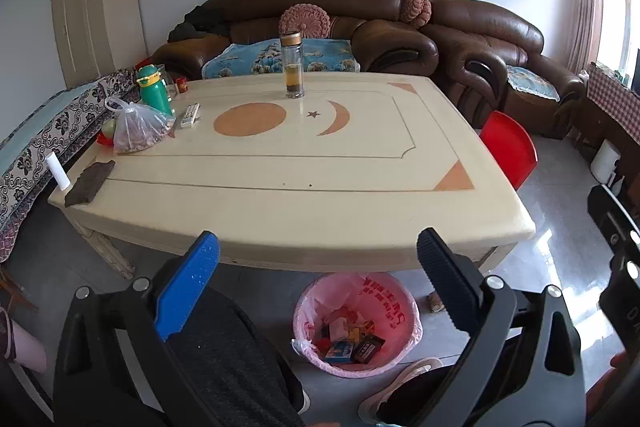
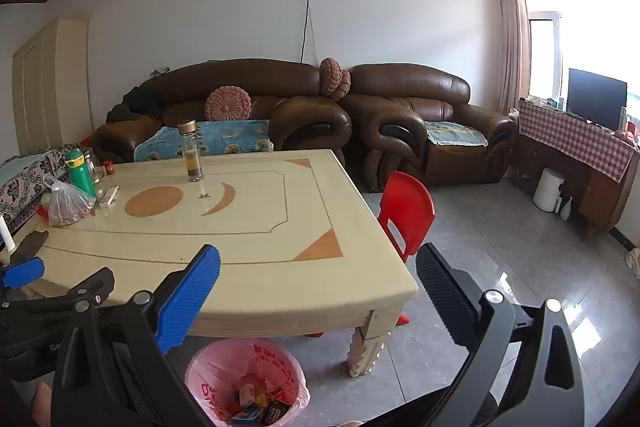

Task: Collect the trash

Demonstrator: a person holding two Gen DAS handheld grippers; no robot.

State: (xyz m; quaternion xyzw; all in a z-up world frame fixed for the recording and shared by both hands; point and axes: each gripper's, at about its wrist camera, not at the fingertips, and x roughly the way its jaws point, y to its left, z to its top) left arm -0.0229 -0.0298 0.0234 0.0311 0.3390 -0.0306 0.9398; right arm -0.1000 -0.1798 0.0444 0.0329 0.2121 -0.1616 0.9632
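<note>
A: Where do we stand? Both of our tools are spread wide with nothing between the fingers: the left tool hangs over the near edge of the worktop, the right tool over its near right corner.

B: And the trash sits below us. The bin, lined with a pink bag, stands on the floor just under the worktop's near edge, between our knees, with small boxes already in it.

A: So it looks nearly done. We see no obvious litter on the worktop, only two dark specks near the front, too small to tell what they are.

B: That is the risk. If we go hunting for more, we could grab something that is not trash. The bottle with liquid stands alone in the far middle; a wide tool sweeping past would tip it.

A: The left end is crowded too: the green flask, the tied bag, the remote, the dark cloth at the near left corner. None of these reads as waste to us.

B: The white tube stands right at the left edge; a nudge would send it to the floor.

A: And the bin itself is light. If we lower a tool beside it and catch the loose liner, we would probably drag it over and spill the boxes.

B: Both tools sit above and behind the bin, well apart from the far clutter.
</note>
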